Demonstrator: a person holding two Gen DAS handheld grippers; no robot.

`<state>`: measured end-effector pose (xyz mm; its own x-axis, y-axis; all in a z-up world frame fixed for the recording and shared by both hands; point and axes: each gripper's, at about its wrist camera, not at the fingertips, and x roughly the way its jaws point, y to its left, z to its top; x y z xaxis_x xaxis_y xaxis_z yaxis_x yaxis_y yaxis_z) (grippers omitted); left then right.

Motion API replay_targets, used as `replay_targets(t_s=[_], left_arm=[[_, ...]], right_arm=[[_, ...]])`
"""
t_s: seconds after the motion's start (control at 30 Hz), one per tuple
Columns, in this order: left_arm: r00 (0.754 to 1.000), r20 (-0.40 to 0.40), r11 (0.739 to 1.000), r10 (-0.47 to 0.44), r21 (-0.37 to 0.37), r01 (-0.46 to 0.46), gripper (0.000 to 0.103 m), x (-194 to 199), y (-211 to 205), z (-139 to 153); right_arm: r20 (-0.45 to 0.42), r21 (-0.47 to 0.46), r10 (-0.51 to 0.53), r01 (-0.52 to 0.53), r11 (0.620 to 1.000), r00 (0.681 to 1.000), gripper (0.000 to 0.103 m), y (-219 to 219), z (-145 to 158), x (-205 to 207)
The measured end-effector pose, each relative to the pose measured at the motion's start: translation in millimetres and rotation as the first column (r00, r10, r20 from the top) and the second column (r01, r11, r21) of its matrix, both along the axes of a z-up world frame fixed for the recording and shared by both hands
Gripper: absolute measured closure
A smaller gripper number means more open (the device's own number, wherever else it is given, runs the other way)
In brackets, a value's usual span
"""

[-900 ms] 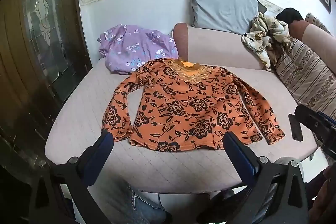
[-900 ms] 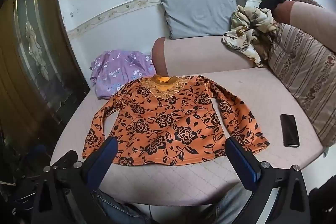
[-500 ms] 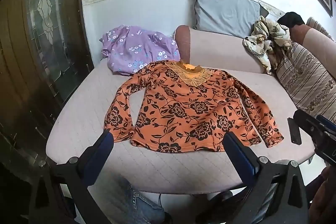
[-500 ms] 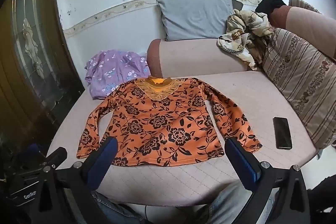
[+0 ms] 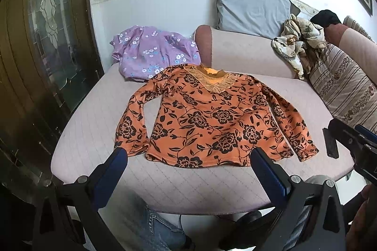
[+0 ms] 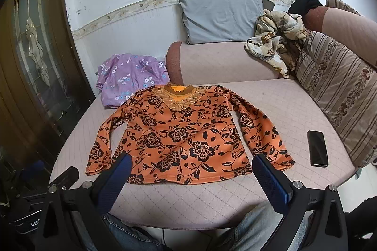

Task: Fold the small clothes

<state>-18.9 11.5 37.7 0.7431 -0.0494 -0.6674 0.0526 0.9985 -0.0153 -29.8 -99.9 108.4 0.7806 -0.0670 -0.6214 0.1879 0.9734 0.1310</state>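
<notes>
1. Left wrist view: my left hand-held gripper [image 5: 188,156] hangs with its blue fingers [image 5: 110,176] spread wide, holding nothing, just short of the top's hem.
2. I see the orange floral top [image 5: 207,119] lying flat on the pink sofa seat [image 5: 89,114], front up, collar at 12 o'clock, both sleeves angled down along its sides.
3. At 10 o'clock from the top a purple garment [image 5: 150,53] lies bunched, touching its shoulder.
4. At 3 o'clock a black phone [image 5: 329,145] lies on the seat beside the sleeve cuff, partly hidden by my right hand-held gripper [image 5: 353,140].
5. Right wrist view: my right hand-held gripper [image 6: 190,161] is also wide apart and holds nothing; its fingers [image 6: 271,180] frame the hem.
6. From here the phone [image 6: 318,148] lies at 3 o'clock, apart from the cuff.
7. A grey pillow [image 6: 221,15] stands at 12 o'clock, a crumpled patterned cloth [image 6: 275,39] at 2 o'clock.
</notes>
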Motion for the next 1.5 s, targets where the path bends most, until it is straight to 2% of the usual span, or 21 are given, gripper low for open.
replay_targets(t_s=[0.73,1.5], left_arm=[[1.0,-0.012,1.0,0.013,-0.002,-0.013,0.0,1.2,6.6,-7.2],[0.999,-0.046,1.0,0.028,-0.004,-0.028,0.0,28.0,10.0,-18.9]], right_arm=[[-0.01,-0.009,0.01,-0.01,1.0,1.0,0.0,4.2,-2.9,1.8],[-0.033,-0.02,0.011,-0.012,1.0,0.999,0.0,1.8,-13.4,24.4]])
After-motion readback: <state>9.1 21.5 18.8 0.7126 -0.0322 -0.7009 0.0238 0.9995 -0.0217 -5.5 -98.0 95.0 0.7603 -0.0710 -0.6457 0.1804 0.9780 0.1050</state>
